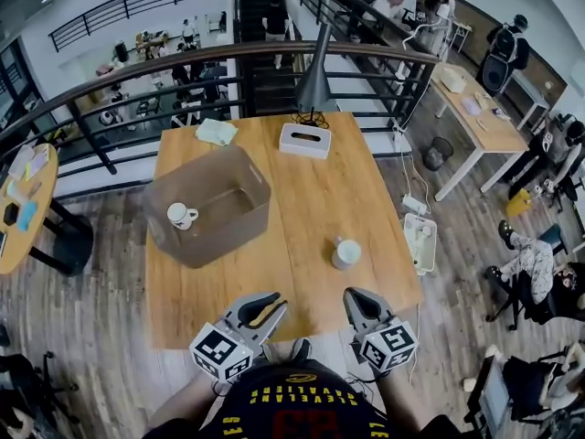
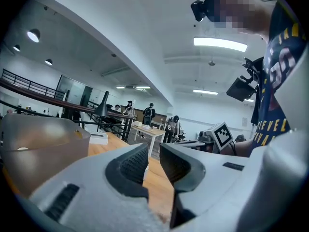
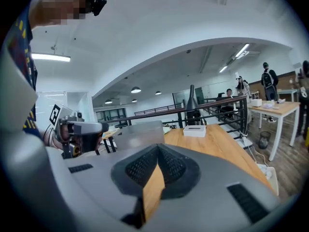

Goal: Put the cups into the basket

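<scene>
One cup in basket, second cup on table

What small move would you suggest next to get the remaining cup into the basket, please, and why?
Probably open the right gripper and ease it forward toward the white cup on the table. Another cup already sits in the basket; the white cup stands just ahead of the right gripper, whose jaws are shut and empty.
</scene>
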